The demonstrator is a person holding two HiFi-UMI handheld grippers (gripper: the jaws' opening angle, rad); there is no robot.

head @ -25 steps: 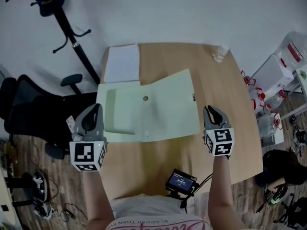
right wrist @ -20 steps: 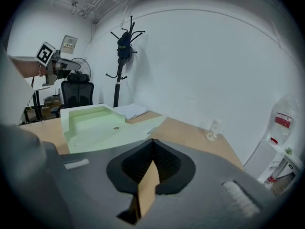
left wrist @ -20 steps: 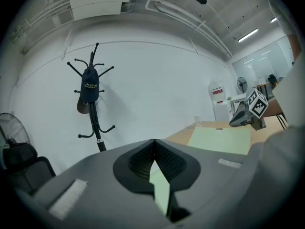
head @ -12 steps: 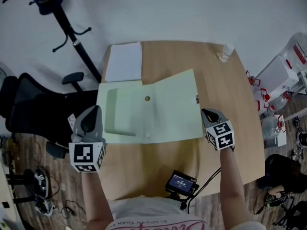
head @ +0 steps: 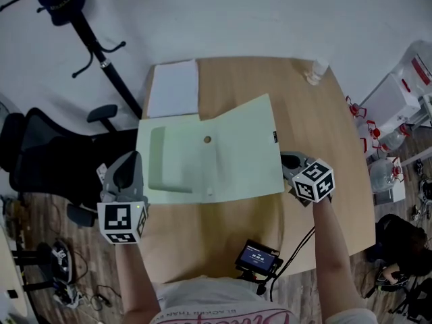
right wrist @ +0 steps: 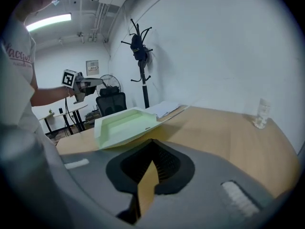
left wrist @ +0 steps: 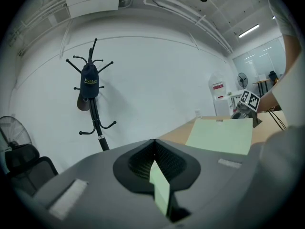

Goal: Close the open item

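Workspace: a light wooden table [head: 324, 120] against a white wall [head: 270, 12], with a stack of white paper sheets [head: 173, 88] at its far left corner. Item under inspection is a pale green card folder [head: 236, 147], lying at the table's middle with both leaves spread open and its inner pocket [head: 172, 160] facing up.

Status: closure not started.

I hold the left gripper [head: 131, 157] at the folder's left edge, jaws drawn together. Green shows through the slot behind them, but I cannot confirm a grip on the leaf.

I hold the right gripper [head: 289, 159] just beside the right leaf's edge, jaws fully together with nothing between them (only bare wood shows there).

Remaining, in my judgement: get under the right leaf, lift it and fold it across onto the pocket side.
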